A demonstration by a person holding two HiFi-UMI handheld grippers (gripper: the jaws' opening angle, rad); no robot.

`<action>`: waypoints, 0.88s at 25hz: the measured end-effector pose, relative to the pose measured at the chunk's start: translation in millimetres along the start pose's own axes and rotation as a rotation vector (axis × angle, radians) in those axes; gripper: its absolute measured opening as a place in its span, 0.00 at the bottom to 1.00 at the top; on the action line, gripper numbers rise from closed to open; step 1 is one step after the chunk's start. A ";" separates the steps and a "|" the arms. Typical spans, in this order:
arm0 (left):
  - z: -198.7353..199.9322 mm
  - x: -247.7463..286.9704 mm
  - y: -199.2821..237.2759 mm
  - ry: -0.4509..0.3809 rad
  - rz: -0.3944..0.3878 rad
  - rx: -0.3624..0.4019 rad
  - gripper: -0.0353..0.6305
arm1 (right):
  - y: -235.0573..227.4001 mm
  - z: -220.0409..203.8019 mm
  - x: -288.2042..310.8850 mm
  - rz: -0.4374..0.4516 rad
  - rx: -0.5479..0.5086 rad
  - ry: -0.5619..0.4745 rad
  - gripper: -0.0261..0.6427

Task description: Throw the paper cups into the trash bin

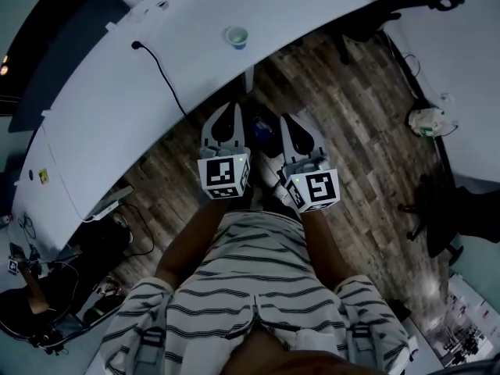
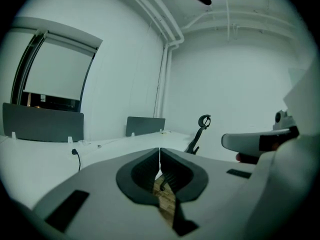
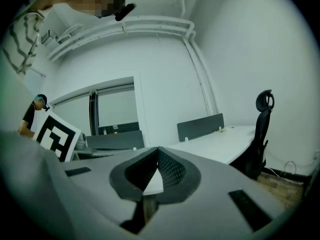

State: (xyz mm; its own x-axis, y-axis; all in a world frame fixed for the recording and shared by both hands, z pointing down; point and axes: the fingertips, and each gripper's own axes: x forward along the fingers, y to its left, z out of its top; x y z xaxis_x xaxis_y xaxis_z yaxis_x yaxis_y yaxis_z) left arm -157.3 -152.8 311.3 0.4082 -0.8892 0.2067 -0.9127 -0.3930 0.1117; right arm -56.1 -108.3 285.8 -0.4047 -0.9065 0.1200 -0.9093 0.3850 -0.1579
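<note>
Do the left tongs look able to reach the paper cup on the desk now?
Probably yes: the paper cup stands alone near the edge of the desk, roughly ahead of the left tongs, and nothing on the desk blocks it. The tongs are shut and must open first.

I see a dim office with white walls (image 3: 165, 69): a long curved white surface (image 1: 101, 108) over wood-plank floor (image 1: 367, 139), a black office chair (image 3: 256, 156), a shaded window (image 2: 55, 76).
</note>
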 end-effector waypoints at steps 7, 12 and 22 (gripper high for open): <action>-2.5 29.1 3.5 -0.016 -0.053 -0.029 0.09 | -1.6 -6.9 8.8 -0.018 0.007 0.012 0.06; -14.0 56.6 12.3 0.007 -0.036 -0.033 0.09 | -3.7 -15.9 7.7 -0.029 0.014 0.031 0.06; -30.7 114.2 28.3 0.016 -0.033 -0.022 0.09 | -17.2 -36.9 15.9 -0.046 0.032 0.079 0.06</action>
State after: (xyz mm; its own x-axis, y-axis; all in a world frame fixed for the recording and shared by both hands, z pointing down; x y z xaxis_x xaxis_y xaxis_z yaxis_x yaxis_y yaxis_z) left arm -135.9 -258.3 367.9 0.4384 -0.8719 0.2182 -0.8982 -0.4166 0.1403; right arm -50.5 -123.0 326.6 -0.3703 -0.9060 0.2049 -0.9240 0.3366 -0.1814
